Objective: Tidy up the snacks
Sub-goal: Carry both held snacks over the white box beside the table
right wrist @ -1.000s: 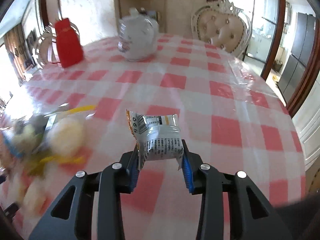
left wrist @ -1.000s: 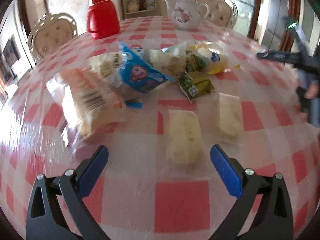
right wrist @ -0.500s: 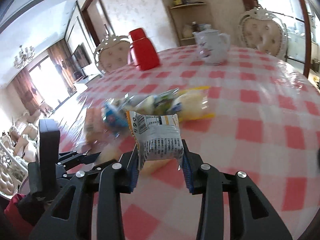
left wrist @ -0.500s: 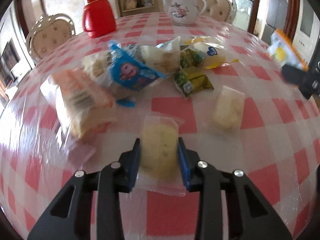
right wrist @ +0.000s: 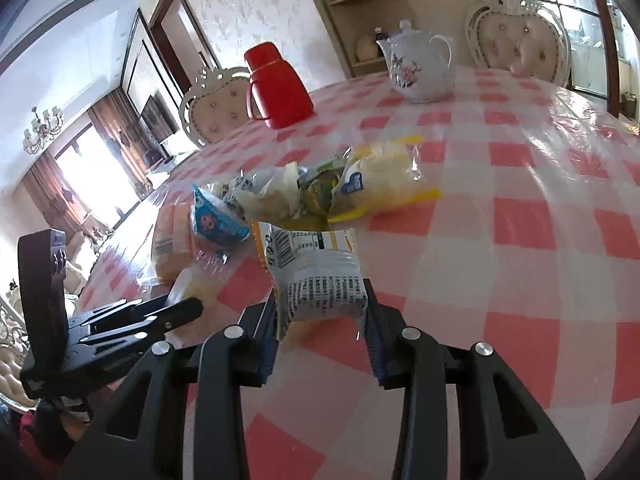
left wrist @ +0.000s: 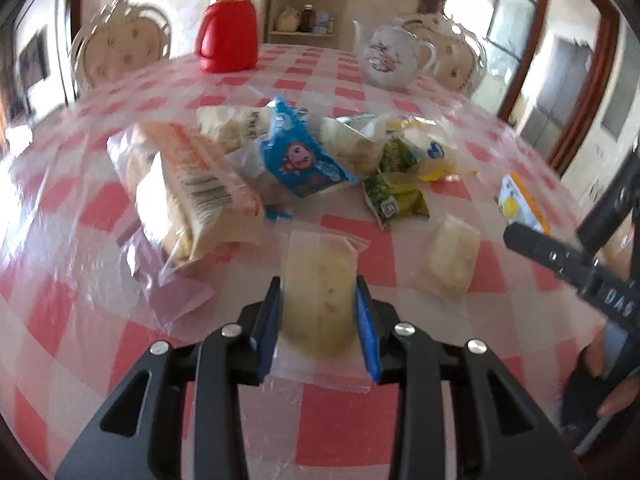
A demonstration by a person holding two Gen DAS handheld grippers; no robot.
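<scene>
My left gripper is shut on a clear-wrapped pale cake, held just above the checked tablecloth. My right gripper is shut on a white and orange snack packet; that packet also shows at the right of the left wrist view, beside the right gripper's arm. A second clear-wrapped cake lies on the cloth right of the left gripper. A pile of snacks sits beyond: an orange bag, a blue packet, green packets and a yellow-edged bag.
A red thermos and a white teapot stand at the far side of the round table. Ornate chairs ring the table. The left gripper's body shows at the lower left of the right wrist view.
My left gripper closed on the pale cake and lifted it slightly. My right gripper, still holding its packet, swung from the table's far right toward the snack pile and the left gripper.
</scene>
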